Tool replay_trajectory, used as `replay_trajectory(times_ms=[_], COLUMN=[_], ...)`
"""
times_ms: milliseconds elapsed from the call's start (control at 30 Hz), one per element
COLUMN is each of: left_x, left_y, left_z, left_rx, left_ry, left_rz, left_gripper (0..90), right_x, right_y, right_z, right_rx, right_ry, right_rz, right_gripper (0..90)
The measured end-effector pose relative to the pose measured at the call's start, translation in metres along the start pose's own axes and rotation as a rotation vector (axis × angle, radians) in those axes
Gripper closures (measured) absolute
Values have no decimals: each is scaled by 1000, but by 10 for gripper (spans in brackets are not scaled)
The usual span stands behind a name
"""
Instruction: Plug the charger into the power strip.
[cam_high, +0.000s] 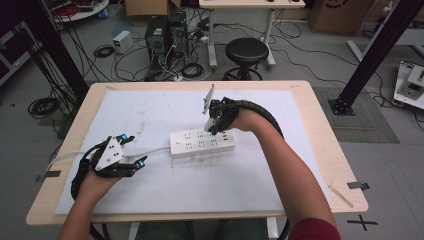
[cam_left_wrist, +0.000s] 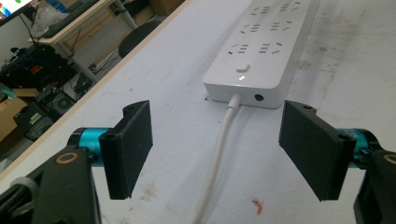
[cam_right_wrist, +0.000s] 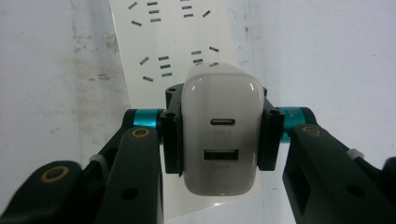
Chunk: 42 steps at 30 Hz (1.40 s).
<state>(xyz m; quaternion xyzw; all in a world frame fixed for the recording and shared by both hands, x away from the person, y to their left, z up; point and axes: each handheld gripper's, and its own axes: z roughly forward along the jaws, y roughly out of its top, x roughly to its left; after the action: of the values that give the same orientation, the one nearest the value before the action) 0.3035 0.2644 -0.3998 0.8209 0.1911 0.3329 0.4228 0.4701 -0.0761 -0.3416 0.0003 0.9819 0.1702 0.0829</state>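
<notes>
A white power strip lies flat in the middle of the white mat, its cable running off to the left. My right gripper hangs over the strip's right half, pointing down, shut on a white USB charger whose two ports face the camera. Below the charger the strip's sockets are in sight. My left gripper rests low at the left, open, aimed at the strip's switch end. The cable runs on the mat between its jaws without touching them.
The white mat covers most of the wooden table. A thin stick lies near the front right corner. A black stool stands beyond the far edge among floor cables. A small red mark is on the mat.
</notes>
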Motion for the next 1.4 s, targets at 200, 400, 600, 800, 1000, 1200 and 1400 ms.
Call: replay_trajectory(times_ms=[200,400,600,800,1000,1200,1400], left_x=[0,1,1,2,2,2,1], left_y=[-2,-5,-8,-10,-12,-13,-12], left_z=[-1,-2,-2,-2,-2,-3,-2], left_rx=[0,4,-1,3,5,3,1], left_ry=[2,6,9,8,8,10,11], left_rz=[-6,-8,-23,-27,-30,-31,-23], left_gripper=[259,259,259,259,258,259,259], right_x=[-5,-8,-9,-10,-11,-8,-7], right_y=[8,16,19,17,16,20,25], right_z=[5,10,14,17,20,25,37], right_rx=[47,105,150,174,196,222,265], right_ry=[16,46,65,69,65,62,69], right_rz=[-36,-92,-121,-124,-126,-157,-162], right_gripper=[630,630,630,630,630,632,636])
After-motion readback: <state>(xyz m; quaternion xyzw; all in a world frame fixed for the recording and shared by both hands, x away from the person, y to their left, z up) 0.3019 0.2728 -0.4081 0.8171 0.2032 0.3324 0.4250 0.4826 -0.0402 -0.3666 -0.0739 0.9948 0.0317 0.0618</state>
